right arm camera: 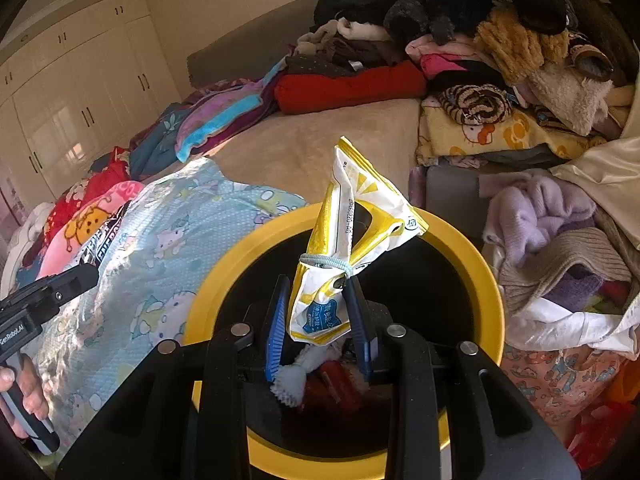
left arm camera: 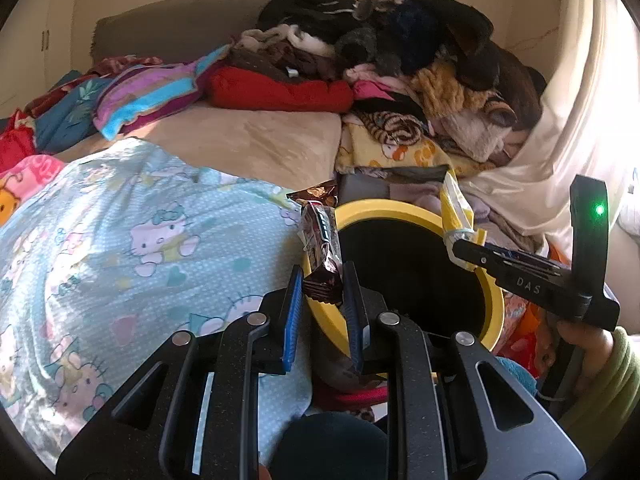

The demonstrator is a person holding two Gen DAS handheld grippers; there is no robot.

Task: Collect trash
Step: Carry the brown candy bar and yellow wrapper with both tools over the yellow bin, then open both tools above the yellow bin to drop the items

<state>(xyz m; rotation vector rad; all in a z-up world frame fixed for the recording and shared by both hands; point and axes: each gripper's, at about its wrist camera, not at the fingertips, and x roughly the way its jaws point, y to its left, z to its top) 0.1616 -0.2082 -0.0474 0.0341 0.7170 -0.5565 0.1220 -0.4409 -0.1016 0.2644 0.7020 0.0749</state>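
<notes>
Here, brown wrapper (left arm camera: 322, 256) pinched in left claw (left arm camera: 323, 280), over yellow bin (left arm camera: 496, 300).

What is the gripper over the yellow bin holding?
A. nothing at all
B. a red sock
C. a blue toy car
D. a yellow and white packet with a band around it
D: in the right wrist view, the right gripper pinches a yellow and white packet, tied round with a pale band, between its blue fingers right above the yellow bin.
</notes>
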